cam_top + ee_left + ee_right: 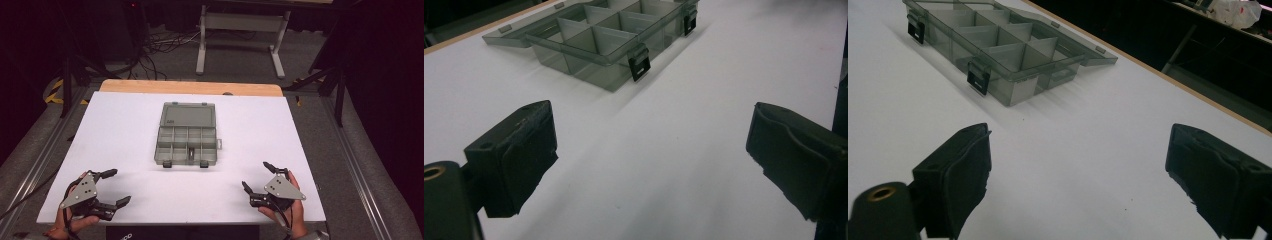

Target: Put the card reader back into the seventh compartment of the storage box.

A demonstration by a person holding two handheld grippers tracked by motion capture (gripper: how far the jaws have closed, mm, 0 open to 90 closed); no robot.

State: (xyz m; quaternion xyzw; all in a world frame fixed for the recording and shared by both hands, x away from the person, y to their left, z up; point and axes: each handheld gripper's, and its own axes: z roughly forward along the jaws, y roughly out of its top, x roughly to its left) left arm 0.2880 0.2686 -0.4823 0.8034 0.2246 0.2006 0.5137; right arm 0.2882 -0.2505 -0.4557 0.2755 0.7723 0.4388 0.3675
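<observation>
The compartment box [186, 146] lies at the centre of the white desk [115, 130], at 12 o'clock from the person, with its clear lid [189, 115] folded flat behind it toward the far edge. Two black latches [166, 164] hang at its near wall. The dividers stand in two rows; one near cell appears to hold a small dark item, too small to identify.

The left gripper [114, 187] rests at 7 o'clock near the desk's near edge, jaws spread wide and empty. The right gripper [256, 176] sits at 5 o'clock, jaws likewise apart, holding nothing. Both stand well apart from the box.

Assessment: thin smoky plastic, judged light, stiff and slick; likely to slide on the smooth surface if pushed. Best purchase is across a side wall or the lid's free edge; the hinge and latches look fragile.
</observation>
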